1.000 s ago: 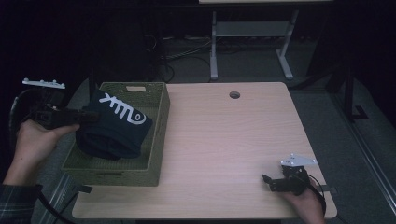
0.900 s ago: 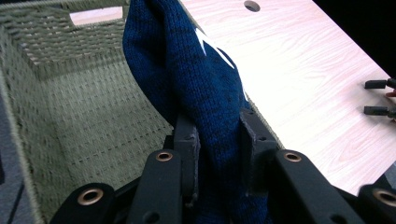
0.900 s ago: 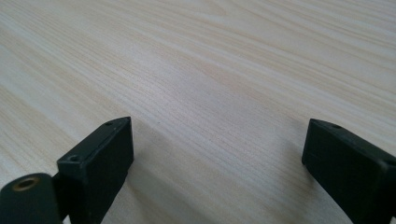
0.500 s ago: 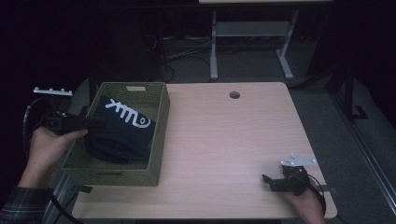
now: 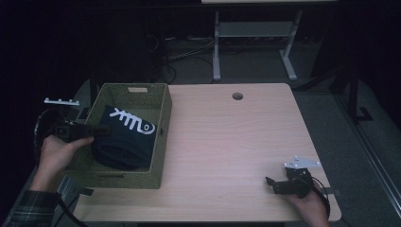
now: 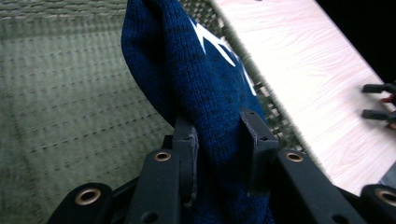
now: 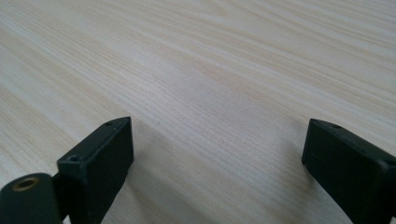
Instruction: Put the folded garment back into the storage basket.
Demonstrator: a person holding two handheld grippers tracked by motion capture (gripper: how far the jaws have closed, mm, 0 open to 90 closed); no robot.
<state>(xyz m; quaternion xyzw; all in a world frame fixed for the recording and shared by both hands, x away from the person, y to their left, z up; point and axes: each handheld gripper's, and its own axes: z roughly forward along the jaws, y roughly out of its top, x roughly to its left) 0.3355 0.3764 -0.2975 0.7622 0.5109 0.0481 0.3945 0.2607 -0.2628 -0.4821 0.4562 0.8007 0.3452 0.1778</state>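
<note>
A dark blue knitted garment (image 5: 125,137) with a white fish-bone print lies folded inside a green woven basket (image 5: 163,137) at the table's left. My left gripper (image 5: 101,128) reaches over the basket's left wall and is shut on the garment's edge; the left gripper view shows the blue knit (image 6: 205,88) pinched between both jaws above the basket floor (image 6: 65,112). My right gripper (image 5: 270,183) rests low at the table's front right corner. Its jaws stand wide open over bare wood (image 7: 210,93) with nothing between them.
The light wooden table (image 5: 236,142) has a round cable hole (image 5: 237,96) near its far edge. A metal desk frame (image 5: 255,35) and cables stand on the dark floor behind. The other gripper (image 6: 378,100) shows far off across the table.
My left gripper has lowered the garment from above the basket's rim down into the basket and moved nearer. The right gripper has stayed in place.
</note>
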